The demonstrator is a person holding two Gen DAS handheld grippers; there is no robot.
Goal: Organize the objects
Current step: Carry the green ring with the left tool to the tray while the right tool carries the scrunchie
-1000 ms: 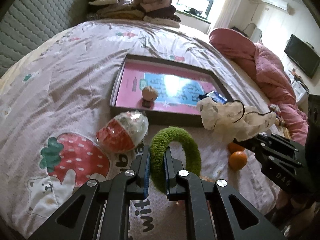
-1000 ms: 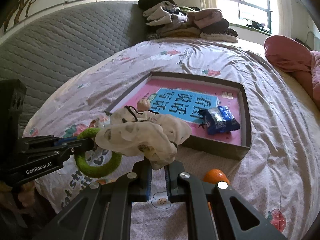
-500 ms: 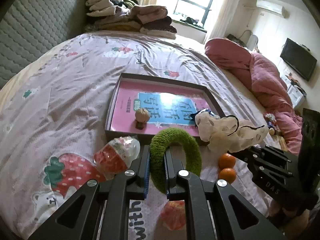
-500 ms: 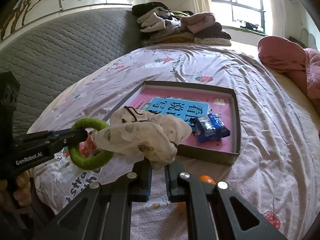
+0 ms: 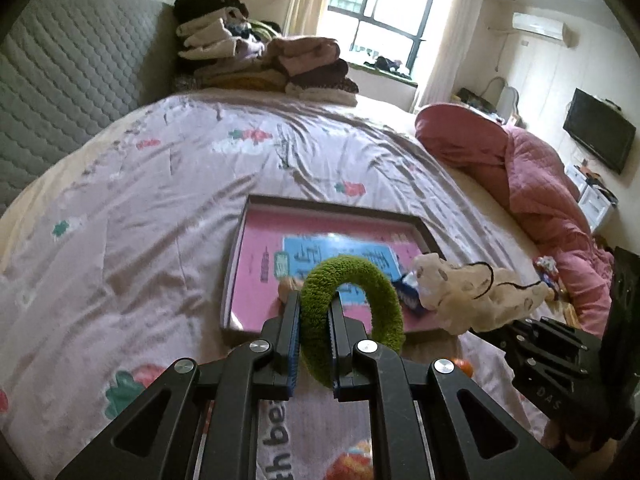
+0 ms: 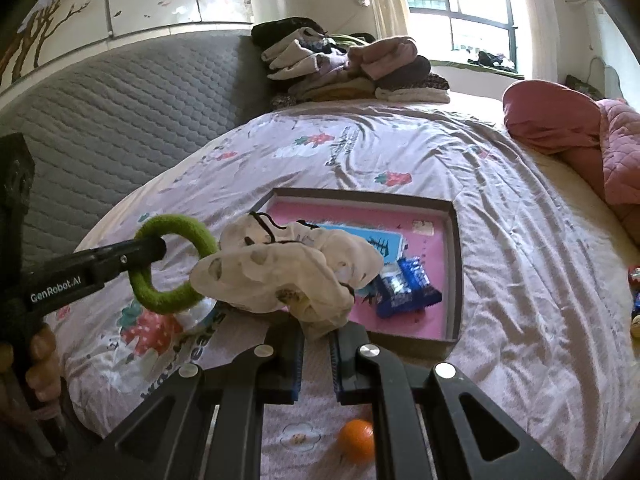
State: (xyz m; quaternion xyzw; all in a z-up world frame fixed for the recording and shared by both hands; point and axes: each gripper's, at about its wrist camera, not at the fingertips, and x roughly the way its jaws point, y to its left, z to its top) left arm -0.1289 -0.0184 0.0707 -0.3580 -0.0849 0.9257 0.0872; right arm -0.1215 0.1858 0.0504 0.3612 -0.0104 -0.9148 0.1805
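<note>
My left gripper (image 5: 315, 322) is shut on a fuzzy green ring (image 5: 384, 300) and holds it in the air in front of the shallow box (image 5: 240, 256) with the pink and blue lining. The ring also shows in the right wrist view (image 6: 160, 300). My right gripper (image 6: 315, 340) is shut on a crumpled white spotted cloth (image 6: 280, 272) with a black cord, held above the box's near edge (image 6: 412, 338). The cloth also shows in the left wrist view (image 5: 476, 300). A blue snack packet (image 6: 404, 288) lies in the box. A small brown figure (image 5: 286, 288) is mostly hidden behind the ring.
An orange (image 6: 356, 440) lies on the bedspread below my right gripper. A plastic-wrapped item (image 6: 196, 314) is partly hidden under the ring. Folded clothes (image 5: 264, 64) are stacked at the head of the bed. A pink quilt (image 5: 540, 184) lies at the right. A grey headboard (image 6: 120, 120) is at the left.
Both grippers have risen and tilted up, each with its object still held. The box now appears farther away and lower in both views.
</note>
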